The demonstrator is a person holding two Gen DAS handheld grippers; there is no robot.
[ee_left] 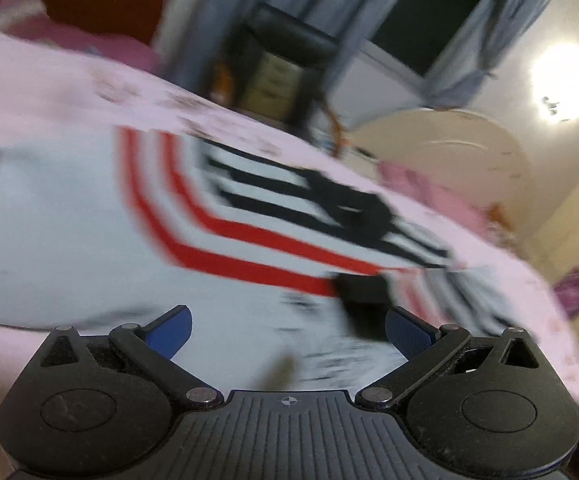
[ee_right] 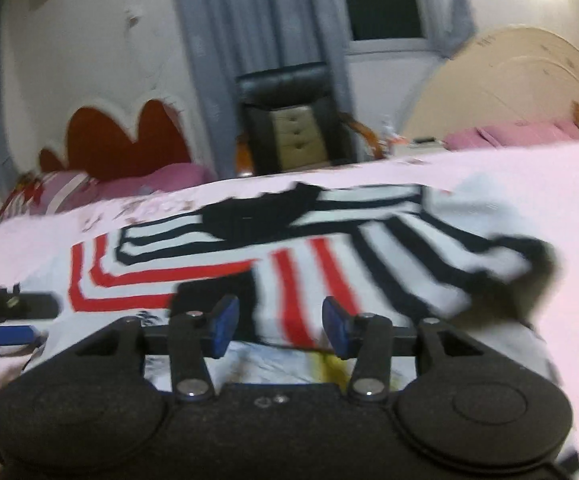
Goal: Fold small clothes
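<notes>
A small white shirt (ee_left: pixel 89 240) with red and black stripes lies spread on the pink bedsheet (ee_left: pixel 69 92). My left gripper (ee_left: pixel 289 332) hovers over the shirt's white lower part, its blue pads far apart and nothing between them. In the right wrist view the same shirt (ee_right: pixel 301 280) has its right side folded in across the body, with a black-cuffed sleeve (ee_right: pixel 529 272) lying crumpled at the right. Low over the folded part, my right gripper (ee_right: pixel 281 330) stands open, and the cloth shows through the gap, free of the pads. The left gripper's fingers (ee_right: pixel 21 308) show at the left edge.
Beyond the bed stand a black chair (ee_right: pixel 289 92) with a small drawer unit (ee_right: pixel 295 140), grey curtains (ee_right: pixel 225 40) and a dark window. A red headboard (ee_right: pixel 129 140) and pink pillows (ee_right: pixel 161 176) lie at the back left, a cream headboard (ee_right: pixel 509 92) at the back right.
</notes>
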